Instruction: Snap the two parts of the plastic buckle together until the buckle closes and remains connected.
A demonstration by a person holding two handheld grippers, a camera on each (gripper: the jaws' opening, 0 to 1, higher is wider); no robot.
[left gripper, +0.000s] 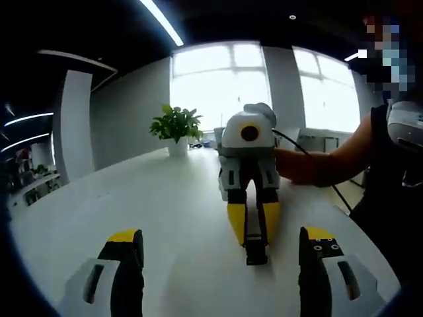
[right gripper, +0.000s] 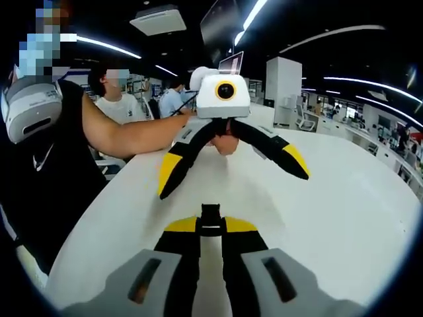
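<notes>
Two grippers face each other over a white table. In the right gripper view, the right gripper has its yellow-tipped jaws pressed together on a small black buckle piece, which pokes out just past the tips, presumably so its mating end stays free. From the left gripper view, the same piece hangs from those jaws, just above the tabletop. The left gripper has its jaws spread wide and empty (the right gripper view shows them splayed too), probably ready to take the other buckle half, which I cannot find. Beyond sit a potted plant, bright windows, and seated people.
</notes>
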